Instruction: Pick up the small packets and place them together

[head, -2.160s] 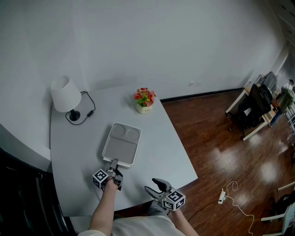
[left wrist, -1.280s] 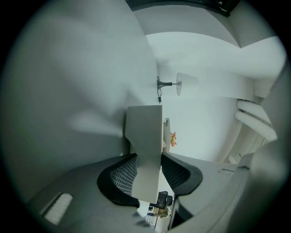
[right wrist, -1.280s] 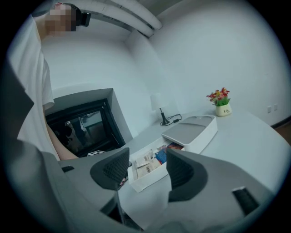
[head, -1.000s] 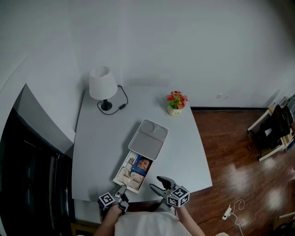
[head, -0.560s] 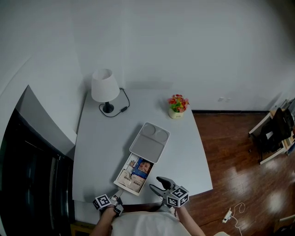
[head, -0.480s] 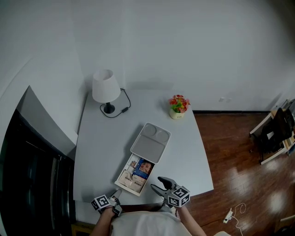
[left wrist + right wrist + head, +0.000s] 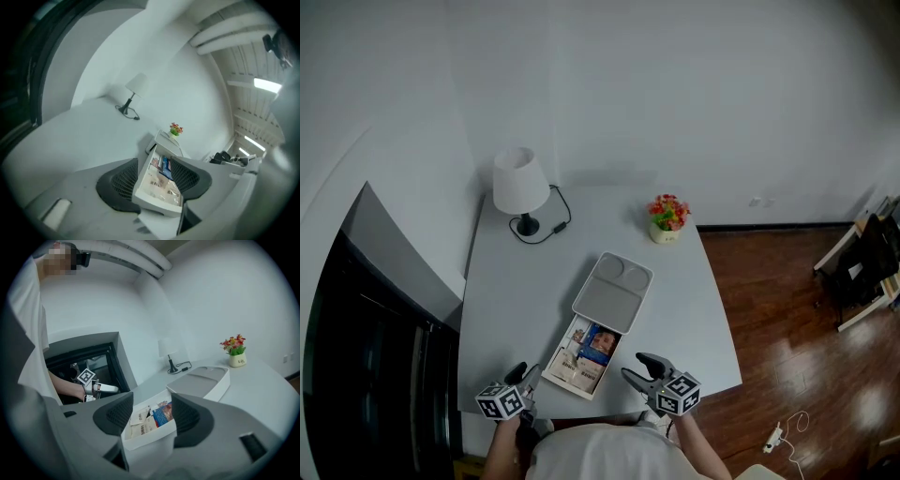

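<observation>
Jaws on the left gripper stand apart and have just been opening. Nothing is pressed between them, though its own view looks along them straight at the open drawer. That gripper hangs at the near edge of the white table, just off the drawer's near left corner and clear of it. The right gripper sits by the drawer's near right side, likewise apart from it. Its jaws are parted with only air between the pads, and the drawer shows beyond the gap.

The small packets lie inside the drawer, packed close: pale beige ones toward the person and a blue packet at the far end. Their print is too small to read. The drawer appears to be pulled out from under a flat grey box, whose top has two round hollows at its far end.

Farther back on the table, a lamp with a white shade stands at the far left, its black cable curling beside it. A small pot of red flowers stands at the far right, well apart from the lamp. Dark wooden floor lies to the right of the table.
</observation>
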`<state>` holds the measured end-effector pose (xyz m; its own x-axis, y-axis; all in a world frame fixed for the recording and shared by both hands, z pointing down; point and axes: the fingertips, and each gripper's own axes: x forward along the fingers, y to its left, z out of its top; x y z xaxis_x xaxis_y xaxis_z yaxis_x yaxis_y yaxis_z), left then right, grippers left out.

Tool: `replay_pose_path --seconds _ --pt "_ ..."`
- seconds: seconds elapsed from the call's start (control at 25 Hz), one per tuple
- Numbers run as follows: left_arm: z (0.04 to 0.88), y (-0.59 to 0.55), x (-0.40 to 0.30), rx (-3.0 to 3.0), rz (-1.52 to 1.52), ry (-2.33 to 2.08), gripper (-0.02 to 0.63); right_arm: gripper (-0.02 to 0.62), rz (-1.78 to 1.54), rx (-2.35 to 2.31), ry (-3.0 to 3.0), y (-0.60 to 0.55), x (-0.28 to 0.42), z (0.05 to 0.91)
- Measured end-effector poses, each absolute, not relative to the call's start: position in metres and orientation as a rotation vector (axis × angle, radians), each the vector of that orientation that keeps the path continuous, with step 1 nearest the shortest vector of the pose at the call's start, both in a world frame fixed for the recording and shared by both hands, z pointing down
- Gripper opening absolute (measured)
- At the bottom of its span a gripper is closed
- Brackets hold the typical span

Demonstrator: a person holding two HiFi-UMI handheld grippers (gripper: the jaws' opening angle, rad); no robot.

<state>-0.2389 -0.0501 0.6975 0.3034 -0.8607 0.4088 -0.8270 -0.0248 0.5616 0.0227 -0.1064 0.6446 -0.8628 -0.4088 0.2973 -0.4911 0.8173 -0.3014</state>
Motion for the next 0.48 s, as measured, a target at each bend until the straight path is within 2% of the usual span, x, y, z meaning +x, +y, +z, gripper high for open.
replay_pose_path --seconds 0.2,0.48 --pt "0.646 -0.079 -0.221 2.086 0.144 -1.588 0.226 0.253 0.452 0.761 -2.837 -0.122 0.024 0.612" --pt "0.552 -0.101 -0.197 2.352 0.113 -1.769 0.247 0.253 0.276 0.870 -2.956 -0.137 0.024 0.544"
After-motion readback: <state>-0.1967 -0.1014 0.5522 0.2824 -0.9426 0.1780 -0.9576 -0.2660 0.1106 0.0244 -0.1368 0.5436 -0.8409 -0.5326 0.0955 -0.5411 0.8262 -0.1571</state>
